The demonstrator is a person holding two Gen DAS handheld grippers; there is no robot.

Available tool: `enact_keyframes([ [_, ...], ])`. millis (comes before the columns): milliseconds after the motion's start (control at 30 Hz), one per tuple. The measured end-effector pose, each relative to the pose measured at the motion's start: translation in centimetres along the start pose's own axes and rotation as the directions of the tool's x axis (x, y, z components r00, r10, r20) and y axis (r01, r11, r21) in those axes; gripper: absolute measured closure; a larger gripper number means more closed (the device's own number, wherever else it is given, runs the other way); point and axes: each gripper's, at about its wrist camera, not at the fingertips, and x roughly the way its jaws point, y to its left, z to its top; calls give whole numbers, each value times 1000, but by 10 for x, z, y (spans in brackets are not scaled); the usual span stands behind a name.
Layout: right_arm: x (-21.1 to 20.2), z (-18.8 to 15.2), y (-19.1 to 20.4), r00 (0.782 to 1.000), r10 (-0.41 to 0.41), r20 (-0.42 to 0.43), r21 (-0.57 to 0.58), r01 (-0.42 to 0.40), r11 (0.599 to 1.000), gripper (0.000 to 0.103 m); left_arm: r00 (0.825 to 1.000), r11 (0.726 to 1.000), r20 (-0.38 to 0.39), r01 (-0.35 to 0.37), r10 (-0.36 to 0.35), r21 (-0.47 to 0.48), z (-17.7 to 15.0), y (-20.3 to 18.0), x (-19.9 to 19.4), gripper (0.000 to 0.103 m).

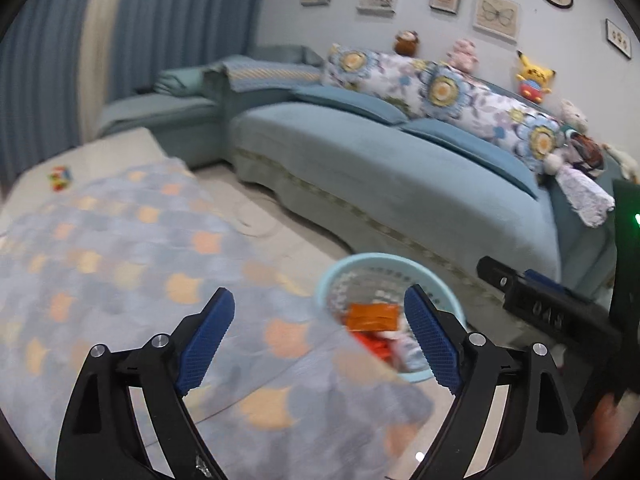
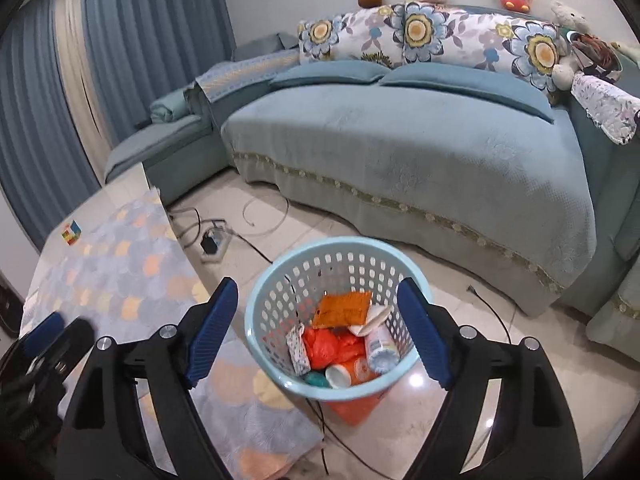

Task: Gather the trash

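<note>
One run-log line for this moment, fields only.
left gripper: open, empty | right gripper: open, empty, above basket | basket: on floor, holds orange wrapper, other trash | table: small colourful block

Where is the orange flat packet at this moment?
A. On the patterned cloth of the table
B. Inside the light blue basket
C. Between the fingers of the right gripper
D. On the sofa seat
B. In the right wrist view the orange packet lies on top of the other trash inside the light blue basket, and both the right gripper and the left gripper are open and hold nothing.
</note>
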Motion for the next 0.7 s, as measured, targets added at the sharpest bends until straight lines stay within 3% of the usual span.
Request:
enact_keyframes([
  [167, -17, -9, 19, 993, -53, 102, -41, 58, 997, 25, 994, 994, 63, -81, 85, -68, -12, 18, -20, 18],
  [333, -29, -22, 37, 971, -92, 220, -105, 118, 987, 24, 973, 981, 131, -189, 192, -29, -19, 15, -30, 14],
  [467, -25, -29, 46, 965, -116, 236, -129, 150, 980, 24, 976, 980, 102, -188, 194, -65, -20, 23, -26, 14],
  [700, -21, -33, 46, 960, -119, 255, -120, 154, 981, 24, 966, 975, 132, -212, 220, -73, -18, 25, -31, 11],
])
